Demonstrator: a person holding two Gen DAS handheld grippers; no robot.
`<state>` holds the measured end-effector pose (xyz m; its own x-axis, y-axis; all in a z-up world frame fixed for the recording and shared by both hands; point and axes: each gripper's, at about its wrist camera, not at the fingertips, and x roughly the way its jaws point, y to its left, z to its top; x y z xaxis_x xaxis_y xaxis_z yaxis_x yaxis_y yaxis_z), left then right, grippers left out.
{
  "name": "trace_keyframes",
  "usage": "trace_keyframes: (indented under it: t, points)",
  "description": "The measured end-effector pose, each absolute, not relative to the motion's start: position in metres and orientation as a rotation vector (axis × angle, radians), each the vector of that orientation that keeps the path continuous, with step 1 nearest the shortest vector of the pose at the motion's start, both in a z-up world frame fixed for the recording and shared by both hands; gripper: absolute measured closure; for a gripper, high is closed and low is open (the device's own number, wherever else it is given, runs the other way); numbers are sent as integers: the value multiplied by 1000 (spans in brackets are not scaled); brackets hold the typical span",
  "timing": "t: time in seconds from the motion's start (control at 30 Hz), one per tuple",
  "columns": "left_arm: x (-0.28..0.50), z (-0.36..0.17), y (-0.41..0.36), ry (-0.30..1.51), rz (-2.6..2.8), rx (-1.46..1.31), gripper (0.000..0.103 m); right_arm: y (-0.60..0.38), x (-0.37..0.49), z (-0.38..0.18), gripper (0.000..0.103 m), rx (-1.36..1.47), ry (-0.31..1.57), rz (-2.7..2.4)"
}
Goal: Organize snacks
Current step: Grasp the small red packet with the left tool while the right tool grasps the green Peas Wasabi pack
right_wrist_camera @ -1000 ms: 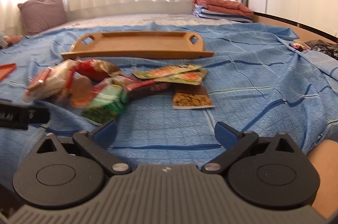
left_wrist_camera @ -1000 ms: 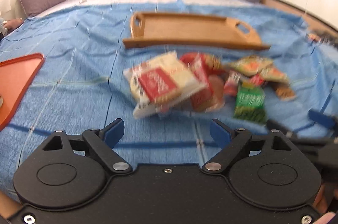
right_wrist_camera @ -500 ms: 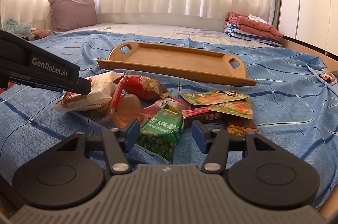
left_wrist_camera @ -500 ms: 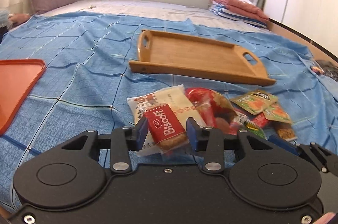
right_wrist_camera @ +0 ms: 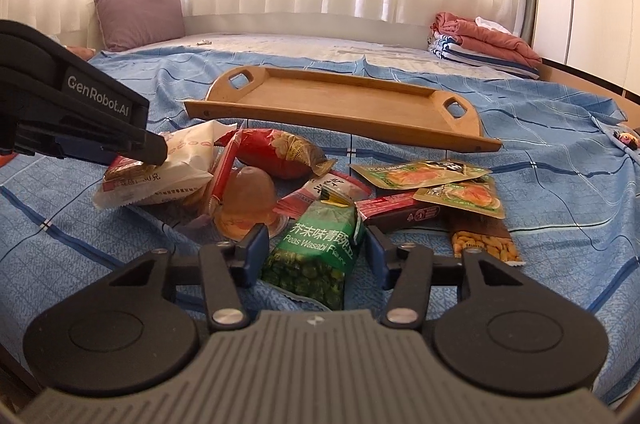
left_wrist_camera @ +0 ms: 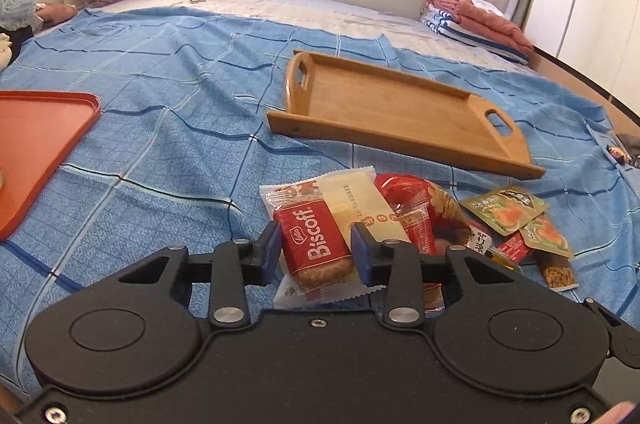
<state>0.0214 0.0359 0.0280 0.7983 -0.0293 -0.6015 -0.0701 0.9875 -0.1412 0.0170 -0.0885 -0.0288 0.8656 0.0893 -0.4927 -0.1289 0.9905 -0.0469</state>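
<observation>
A pile of snack packets lies on the blue bedspread in front of an empty wooden tray (left_wrist_camera: pixel 400 112). My left gripper (left_wrist_camera: pixel 316 250) is closing, and its pads press both sides of the red Biscoff biscuit packet (left_wrist_camera: pixel 312 236), which rests on a white packet (left_wrist_camera: pixel 360 200). My right gripper (right_wrist_camera: pixel 314 250) is closing around the green wasabi peas packet (right_wrist_camera: pixel 316 244); the pads stand just off its edges. In the right wrist view the left gripper (right_wrist_camera: pixel 152 152) reaches in from the left, over the white packet (right_wrist_camera: pixel 176 168).
An orange tray (left_wrist_camera: pixel 36 140) lies at the left. The pile holds a red packet (right_wrist_camera: pixel 276 152), a jelly cup (right_wrist_camera: pixel 248 196), two green-orange sachets (right_wrist_camera: pixel 420 174) and a peanut packet (right_wrist_camera: pixel 484 244). A purple pillow (right_wrist_camera: pixel 136 12) and folded laundry (right_wrist_camera: pixel 484 44) sit at the back.
Both grippers moved forward to the pile and their jaws narrowed from wide open. The left closed onto the Biscoff packet; the right came around the green peas packet.
</observation>
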Motion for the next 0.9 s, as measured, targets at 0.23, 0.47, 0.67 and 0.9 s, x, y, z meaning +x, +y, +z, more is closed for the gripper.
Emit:
trace_keyframes:
  t: [0.23, 0.47, 0.67, 0.9]
  points:
    - [21, 20, 45, 653, 64, -201, 48, -94, 10, -20, 52, -73, 488, 109]
    - [25, 22, 52, 652, 70, -232, 91, -92, 12, -31, 43, -102, 521, 105]
    - [17, 30, 54, 626, 62, -201, 96, -95, 9, -20, 60, -48, 509, 109]
    - [9, 37, 57, 597, 40, -190, 93, -105, 5, -4, 61, -9, 481, 117]
